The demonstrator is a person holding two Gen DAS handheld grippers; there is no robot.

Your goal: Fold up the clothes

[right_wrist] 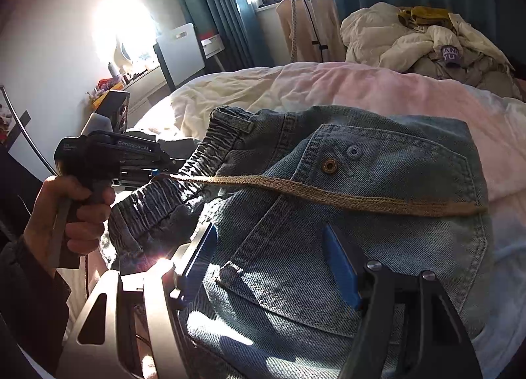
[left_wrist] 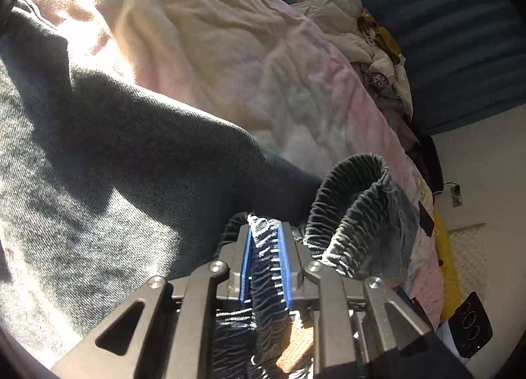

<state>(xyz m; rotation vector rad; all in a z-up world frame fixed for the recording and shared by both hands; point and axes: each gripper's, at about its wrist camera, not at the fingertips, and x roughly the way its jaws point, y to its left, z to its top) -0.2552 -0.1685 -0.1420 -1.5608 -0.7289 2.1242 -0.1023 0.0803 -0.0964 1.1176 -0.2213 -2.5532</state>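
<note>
Our left gripper [left_wrist: 266,231] is clamped on the elastic waistband [left_wrist: 348,201] of the jeans [right_wrist: 361,214]. Our right gripper [right_wrist: 273,247] is spread wide, jeans lying between its fingers on the bed [right_wrist: 361,83].

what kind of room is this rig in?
Most likely a home bedroom: a bed with a rumpled pink-and-cream duvet, teal curtains at a window, and a heap of unfolded clothes on the bed.

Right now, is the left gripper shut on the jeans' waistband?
Shut: left gripper pinches the elastic waistband of the jeans between its blue pads.
</note>
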